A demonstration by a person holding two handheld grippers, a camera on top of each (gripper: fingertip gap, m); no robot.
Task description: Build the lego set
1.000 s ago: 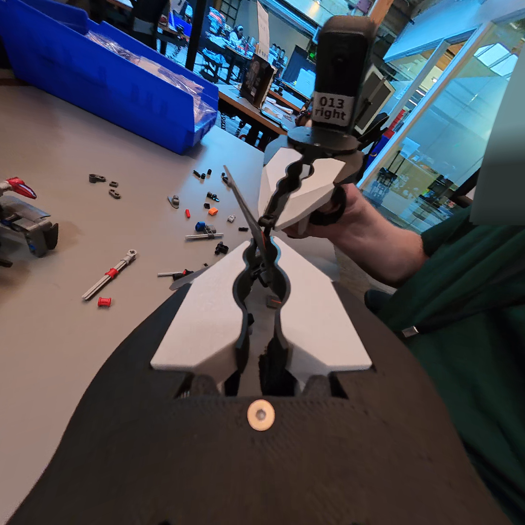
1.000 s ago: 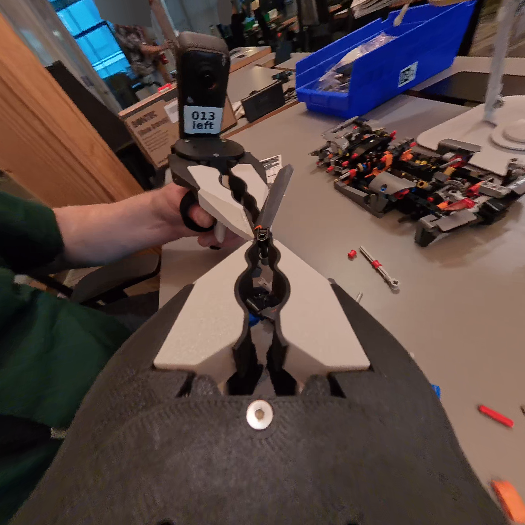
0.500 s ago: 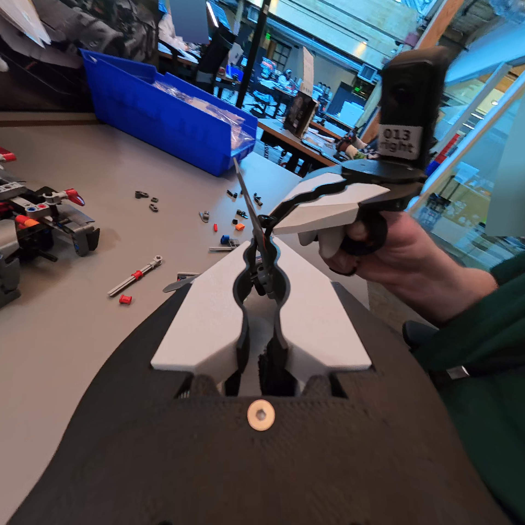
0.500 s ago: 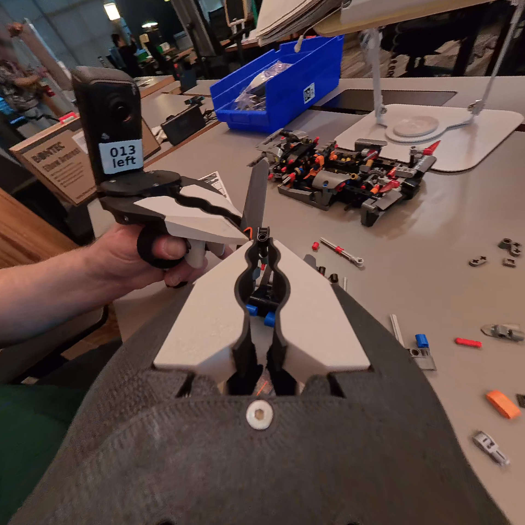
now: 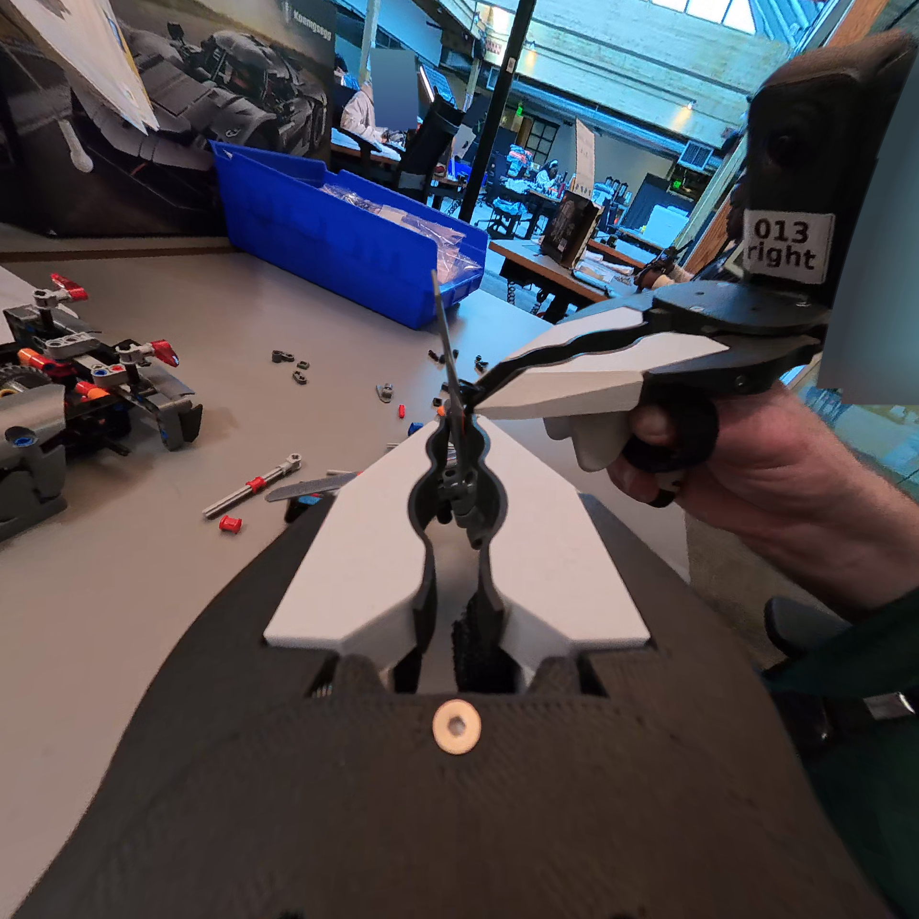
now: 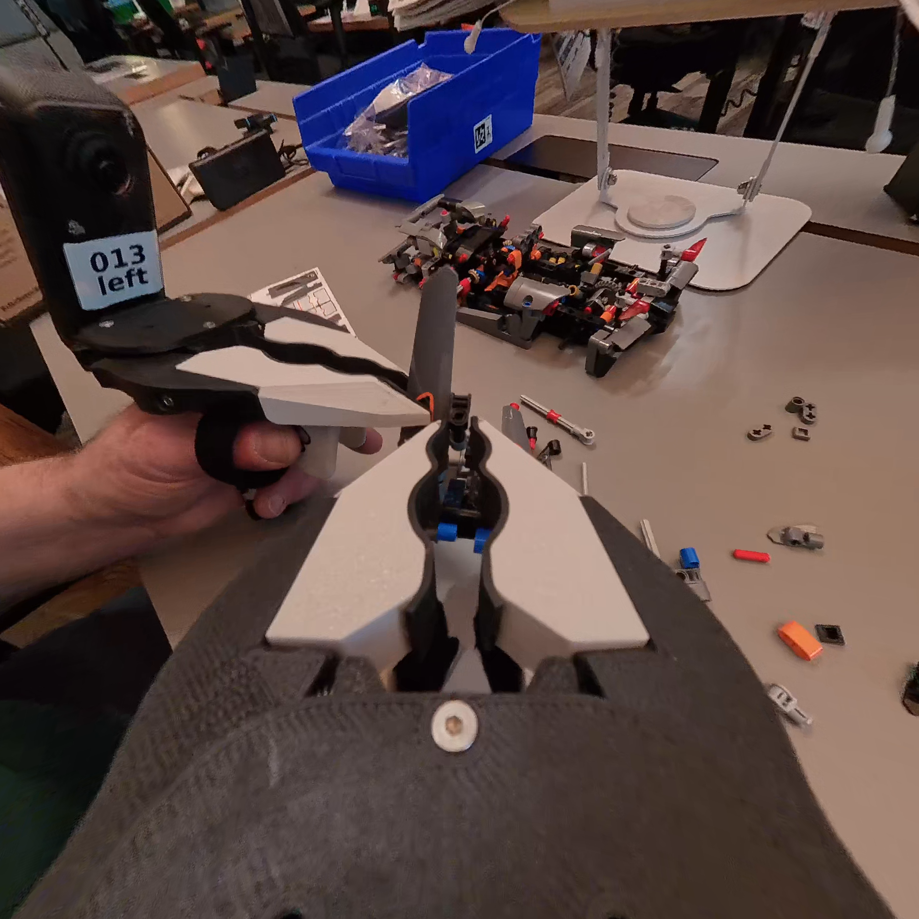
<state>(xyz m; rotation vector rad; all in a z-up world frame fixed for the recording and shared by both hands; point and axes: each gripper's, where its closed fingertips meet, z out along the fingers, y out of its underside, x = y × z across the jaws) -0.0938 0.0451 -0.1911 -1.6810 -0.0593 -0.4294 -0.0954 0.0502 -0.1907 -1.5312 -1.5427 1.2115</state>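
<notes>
The left gripper [image 5: 456, 437] is squeezing a long grey blade piece [image 5: 444, 343] tight. The right gripper [image 6: 460, 427] is pinching a small black piece with blue pins [image 6: 460, 517]. Both are meeting above the grey bench [image 6: 746, 358]. One half-built car [image 6: 542, 288] is sitting near one blue bin [image 6: 447, 124] wearing a sticker.

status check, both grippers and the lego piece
Left gripper shut on grey blade piece. Right gripper shut on black connector, tips meeting mid-air. Nothing blocking.

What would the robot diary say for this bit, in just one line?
left gripper: shut on grey blade piece | right gripper: shut on black connector | tips meeting above table | car model: untouched
</notes>
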